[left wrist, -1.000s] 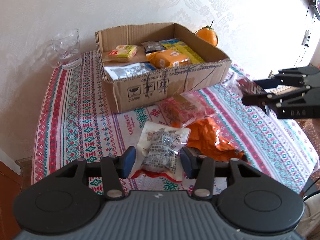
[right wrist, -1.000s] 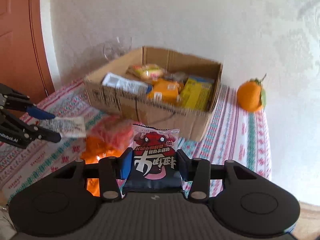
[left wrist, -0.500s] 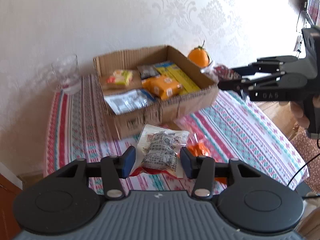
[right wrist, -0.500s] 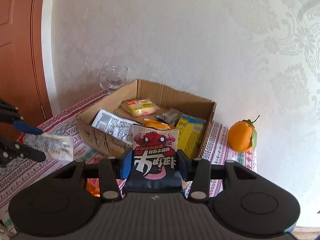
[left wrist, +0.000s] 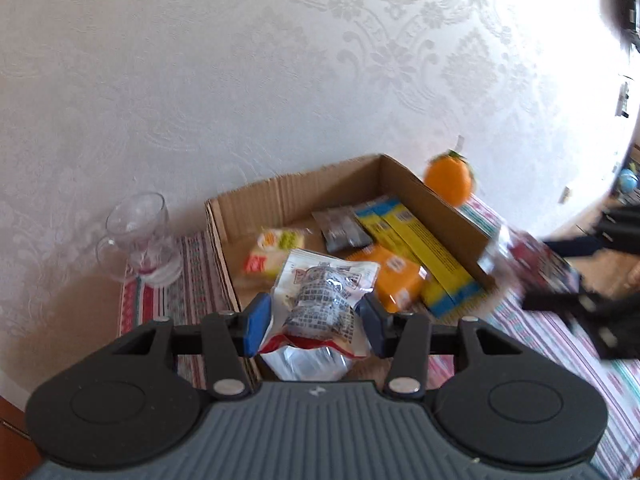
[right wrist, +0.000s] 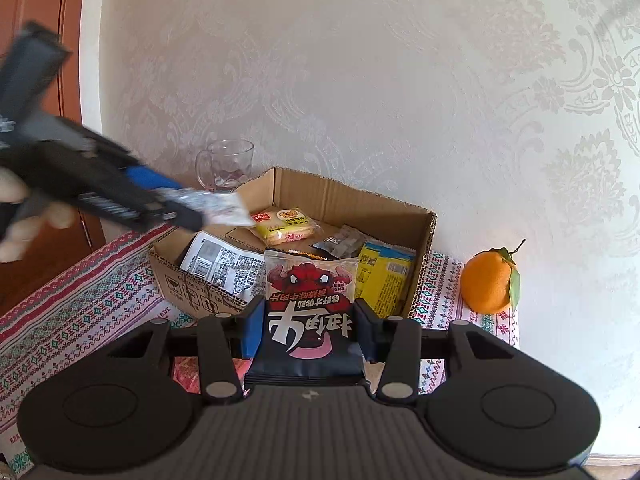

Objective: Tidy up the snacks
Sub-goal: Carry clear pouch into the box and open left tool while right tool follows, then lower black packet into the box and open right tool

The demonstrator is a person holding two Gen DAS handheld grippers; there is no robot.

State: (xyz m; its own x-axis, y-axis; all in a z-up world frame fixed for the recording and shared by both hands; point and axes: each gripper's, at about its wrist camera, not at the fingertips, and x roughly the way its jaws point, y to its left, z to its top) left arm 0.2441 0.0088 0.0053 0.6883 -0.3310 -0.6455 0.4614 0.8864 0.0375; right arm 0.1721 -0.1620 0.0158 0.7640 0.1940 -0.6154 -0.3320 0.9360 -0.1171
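A: In the left wrist view, what did the left gripper have?

B: A clear packet with dark printed contents sat between its blue pads. The jaws were opening, yet the pads looked to be touching the packet's sides. It hung over the near end of the cardboard box.

A: And inside the box?

B: A yellow-green wrapped cake at the left, a dark sachet towards the back, a long yellow pack along the right wall and an orange pack beside it. The middle of the floor was bare cardboard.

A: Around its edges?

B: A glass mug stood well apart on the left, an orange behind the right corner by the wall. The right gripper, blurred, hovered just outside the right wall.

A: Now the right wrist view.

B: The right gripper was clamped on a dark packet with a red bull, raised in front of the box. A white printed packet leaned in the near left corner, next to the cake, sachet and yellow pack.

A: Any room?

B: The patterned cloth lay open to the left. The left gripper reached over the box's left rim with its packet; the orange sat right, near the table edge.
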